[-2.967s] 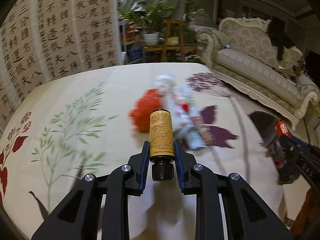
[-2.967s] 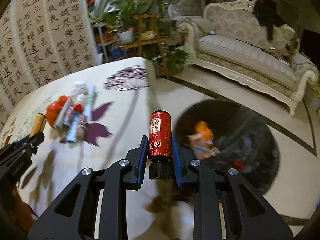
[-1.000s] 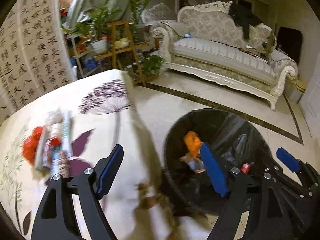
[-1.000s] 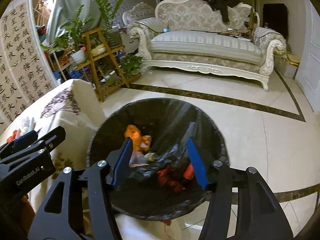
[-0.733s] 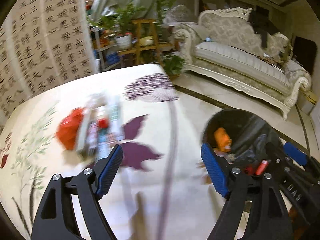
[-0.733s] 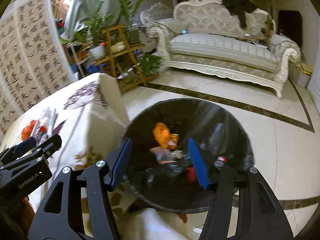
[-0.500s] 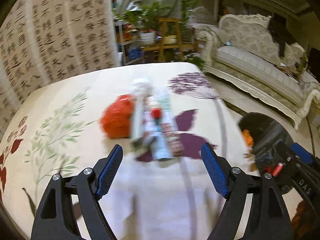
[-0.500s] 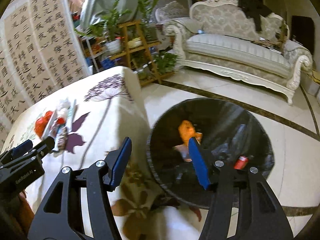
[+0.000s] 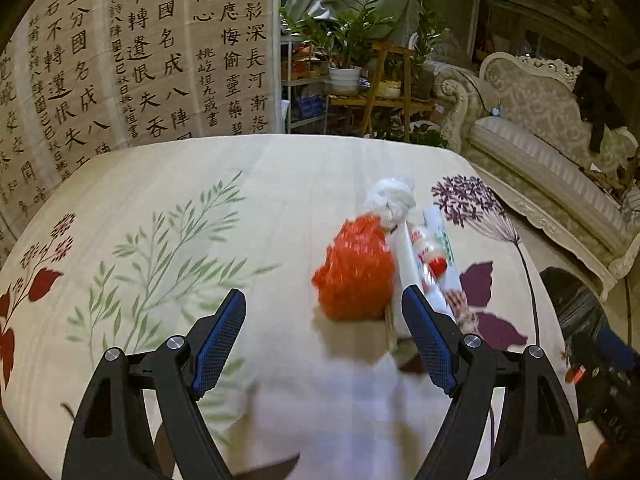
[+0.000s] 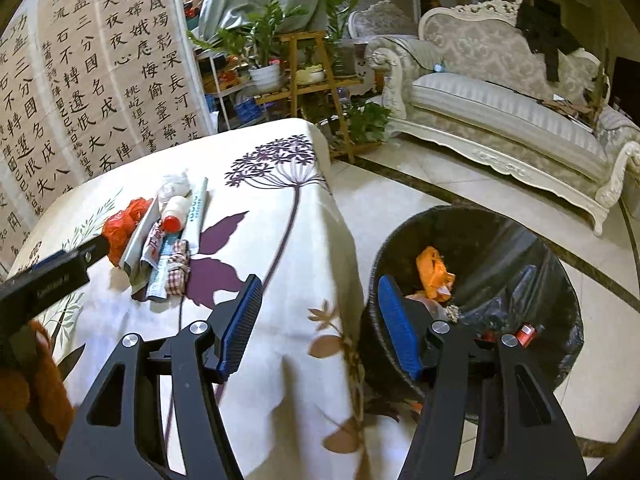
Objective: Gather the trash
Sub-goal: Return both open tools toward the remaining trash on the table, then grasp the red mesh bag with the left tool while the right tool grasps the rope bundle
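Note:
A pile of trash lies on the flowered tablecloth [image 9: 160, 200]: an orange-red plastic bag [image 9: 356, 272] [image 10: 120, 228], a white crumpled wad [image 9: 390, 198], a small white bottle with a red cap [image 9: 430, 250] [image 10: 174, 212], a long tube [image 10: 198, 212] and a checkered bundle [image 10: 178, 266]. My left gripper [image 9: 322, 308] hovers open and empty just in front of the orange bag. My right gripper [image 10: 320, 286] is open and empty over the table's corner, beside the black-lined bin [image 10: 520, 240]. The bin holds an orange wrapper [image 10: 434, 268] and a red can [image 10: 526, 334].
A calligraphy screen [image 9: 140, 60] stands behind the table. A wooden plant stand [image 10: 312, 76] and a pale sofa [image 10: 500, 108] line the far side of the tiled floor. The left tool [image 10: 52, 276] crosses the right wrist view at the left.
Both bottles held three seconds ago have left the jaws. Over the last second both grippers swung from over the bin back toward the table; the left one now faces the pile.

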Motion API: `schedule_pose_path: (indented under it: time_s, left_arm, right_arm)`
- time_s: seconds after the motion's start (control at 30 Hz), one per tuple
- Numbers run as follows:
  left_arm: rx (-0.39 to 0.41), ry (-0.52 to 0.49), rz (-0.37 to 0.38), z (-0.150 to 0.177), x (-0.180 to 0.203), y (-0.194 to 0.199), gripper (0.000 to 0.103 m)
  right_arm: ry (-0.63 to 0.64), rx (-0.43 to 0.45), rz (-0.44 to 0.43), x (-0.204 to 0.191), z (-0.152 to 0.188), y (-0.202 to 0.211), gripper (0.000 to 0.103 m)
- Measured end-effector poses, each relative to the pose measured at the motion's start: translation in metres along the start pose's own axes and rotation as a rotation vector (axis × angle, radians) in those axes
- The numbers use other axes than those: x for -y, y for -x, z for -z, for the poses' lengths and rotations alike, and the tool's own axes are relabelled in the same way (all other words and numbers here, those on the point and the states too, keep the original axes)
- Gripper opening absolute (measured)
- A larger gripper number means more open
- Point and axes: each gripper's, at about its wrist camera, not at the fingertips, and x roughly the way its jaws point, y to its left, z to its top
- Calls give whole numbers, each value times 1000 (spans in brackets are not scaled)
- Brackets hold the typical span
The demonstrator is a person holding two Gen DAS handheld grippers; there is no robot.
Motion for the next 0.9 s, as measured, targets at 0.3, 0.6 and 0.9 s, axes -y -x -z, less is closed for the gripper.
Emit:
schedule_pose_path:
  time_s: [0.3,0.6,0.9]
  left_arm:
    - [-35,-37,69,-12,0,-25,52]
    - [0,-88,87,-9,1,-25,22]
    - [-1,-26,89,0,-26,-9,19]
  right_arm:
    - [23,1,-24,-21,-17,-15,59]
    - [58,-12,-55,-46,-25,-30,59]
    - [115,-53,-86,-74,-18,-39,57]
